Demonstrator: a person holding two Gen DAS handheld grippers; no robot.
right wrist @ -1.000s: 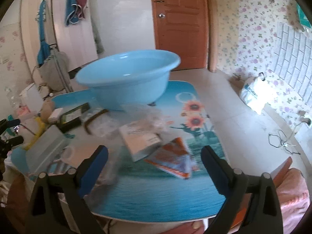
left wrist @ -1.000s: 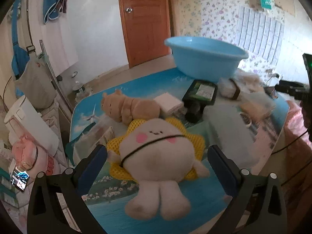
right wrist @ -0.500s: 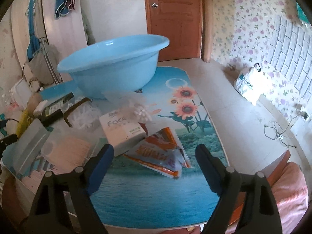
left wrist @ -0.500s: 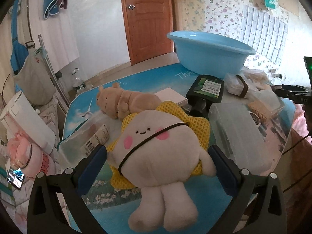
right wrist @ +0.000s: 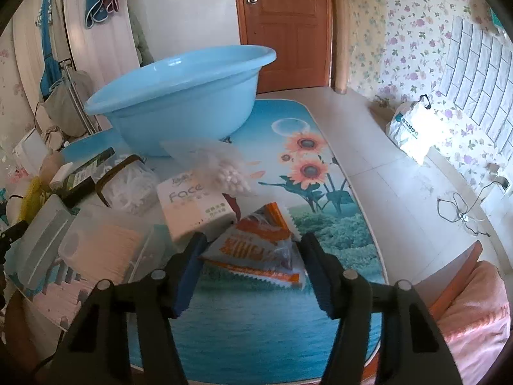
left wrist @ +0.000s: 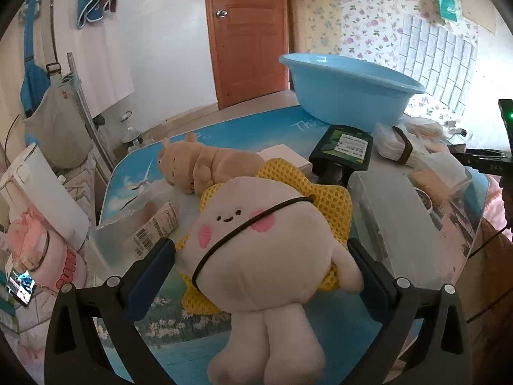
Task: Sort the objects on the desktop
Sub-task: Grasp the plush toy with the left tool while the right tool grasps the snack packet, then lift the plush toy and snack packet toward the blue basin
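- My left tongs (left wrist: 261, 264) bracket a soft white plush doll (left wrist: 256, 253) with pink cheeks, a stitched smile and a thin black cord across its face. The blue pads sit just beside its flanks; I cannot tell whether they press.
- The doll lies on a yellow mesh sponge (left wrist: 333, 199) with a honeycomb weave, on the glossy printed table mat (left wrist: 134, 179).
- My right tongs (right wrist: 250, 256) are closing around a crinkly orange-and-white snack packet (right wrist: 256, 247) with saw-toothed edges. It lies flat on the mat between the pads, which have not clamped it.
- A white tissue pack (right wrist: 192, 205) printed "Face" lies against the packet's upper left corner, just beside my left pad.
- Behind it sit a clear bag of cotton swabs (right wrist: 224, 173) and a smooth light-blue plastic basin (right wrist: 179, 96).
- Near the doll: a tan plush animal (left wrist: 205, 163), a dark pouch (left wrist: 346, 150) with a green label and a frosted plastic box (left wrist: 394, 218).
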